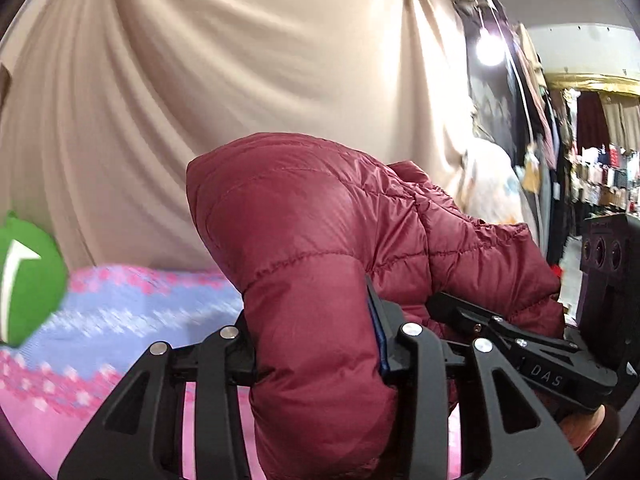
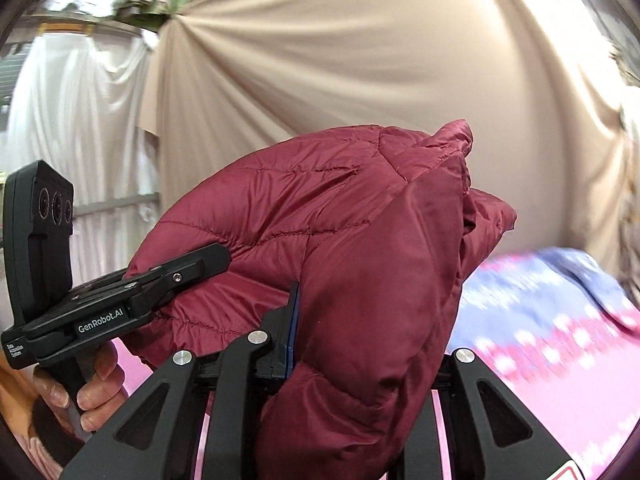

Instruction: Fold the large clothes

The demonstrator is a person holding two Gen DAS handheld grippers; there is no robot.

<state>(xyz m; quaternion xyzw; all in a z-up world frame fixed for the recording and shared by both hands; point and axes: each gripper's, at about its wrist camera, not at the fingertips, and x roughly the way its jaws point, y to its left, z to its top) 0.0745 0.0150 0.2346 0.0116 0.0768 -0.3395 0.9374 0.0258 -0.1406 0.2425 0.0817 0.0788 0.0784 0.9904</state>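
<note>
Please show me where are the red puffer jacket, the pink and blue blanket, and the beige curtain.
Red puffer jacket (image 1: 320,240): left wrist view, quilted panel.
Pink and blue blanket (image 2: 560,320): right wrist view, patterned stripe.
Beige curtain (image 1: 220,60): left wrist view, draped folds.

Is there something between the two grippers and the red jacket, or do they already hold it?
Nothing stands between them. The left gripper and the right gripper are each shut on the red puffer jacket, which bulges up between their fingers, above the pink and blue blanket.
</note>
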